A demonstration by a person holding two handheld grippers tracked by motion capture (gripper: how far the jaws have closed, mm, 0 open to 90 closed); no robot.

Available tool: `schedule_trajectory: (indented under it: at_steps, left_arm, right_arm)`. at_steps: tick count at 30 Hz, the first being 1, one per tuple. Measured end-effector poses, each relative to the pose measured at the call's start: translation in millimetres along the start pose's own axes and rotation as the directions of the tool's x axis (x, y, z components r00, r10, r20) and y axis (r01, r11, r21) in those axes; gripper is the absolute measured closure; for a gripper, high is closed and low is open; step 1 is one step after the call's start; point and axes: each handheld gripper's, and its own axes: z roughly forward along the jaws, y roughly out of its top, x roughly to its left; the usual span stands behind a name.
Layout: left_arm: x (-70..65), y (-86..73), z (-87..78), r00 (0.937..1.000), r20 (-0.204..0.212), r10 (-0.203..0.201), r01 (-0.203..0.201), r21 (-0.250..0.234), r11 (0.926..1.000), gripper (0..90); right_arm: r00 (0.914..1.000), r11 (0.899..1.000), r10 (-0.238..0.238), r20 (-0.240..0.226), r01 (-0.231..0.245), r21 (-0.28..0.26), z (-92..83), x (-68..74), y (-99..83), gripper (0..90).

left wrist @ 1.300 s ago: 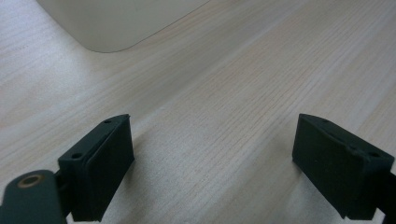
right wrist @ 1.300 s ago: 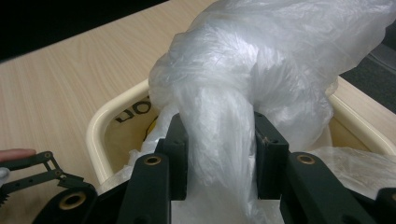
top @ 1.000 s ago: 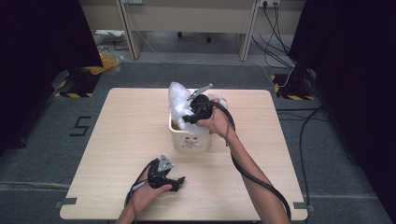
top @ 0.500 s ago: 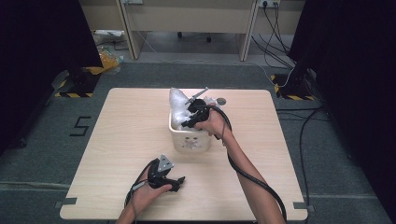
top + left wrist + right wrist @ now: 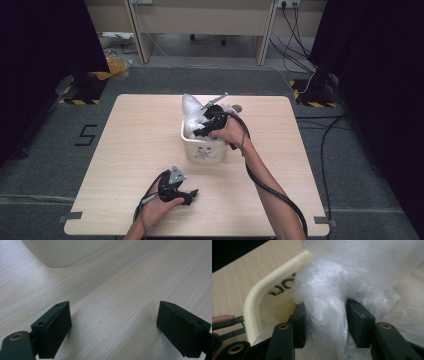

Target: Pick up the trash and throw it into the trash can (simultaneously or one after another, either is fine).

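A cream bin (image 5: pixel 202 150) stands mid-table with a crumpled clear plastic bag (image 5: pixel 192 107) rising from its far side. My right gripper (image 5: pixel 200 131) reaches over the bin's rim (image 5: pixel 259 292). A twisted bunch of the bag (image 5: pixel 324 302) runs between the jaws of the right gripper (image 5: pixel 325 307). Those jaws have just been opening, and the plastic fills the gap loosely. My left gripper (image 5: pixel 192 196) rests on the table in front of the bin. In its own view the left gripper (image 5: pixel 113 315) is open wide over bare wood, with the bin's corner (image 5: pixel 62 252) beyond.
The wooden table (image 5: pixel 125 150) has bare wood to the left and right of the bin. A small grey object (image 5: pixel 236 107) lies behind the bin. Black cables trail from both grippers. Dark curtains and floor cables surround the table.
The right hand has shifted slightly over the bin and the bag has settled a little lower. The left gripper has stayed where it was.
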Motion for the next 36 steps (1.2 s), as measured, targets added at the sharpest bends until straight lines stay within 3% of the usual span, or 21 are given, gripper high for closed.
schedule_trajectory:
  at_steps: [2, 12, 24, 36]
  left_arm:
    - [0.0, 0.0, 0.0, 1.0000, 0.001, 0.000, 0.000, 0.000, 1.0000, 11.7]
    - [0.0, 0.0, 0.0, 1.0000, 0.000, -0.001, 0.001, 0.000, 1.0000, 11.6]
    - [0.1, 0.0, 0.0, 1.0000, 0.000, 0.001, -0.001, 0.000, 1.0000, 11.6]
    - [0.0, 0.0, 0.0, 1.0000, 0.000, 0.000, 0.000, 0.000, 1.0000, 11.6]
  right_arm:
    - [0.9996, 0.999, 0.026, -0.014, -0.027, -0.043, -5.7, 0.9, -0.2, 42.6]
    - [0.9997, 0.986, 0.005, 0.022, -0.001, -0.166, -50.6, 11.4, 8.3, 41.4]
    - [0.9992, 0.978, 0.002, 0.039, 0.006, -0.210, -69.4, 10.1, -0.4, 41.1]
    - [0.9978, 0.969, 0.017, 0.064, 0.000, -0.249, -88.2, 6.1, -22.1, 39.4]
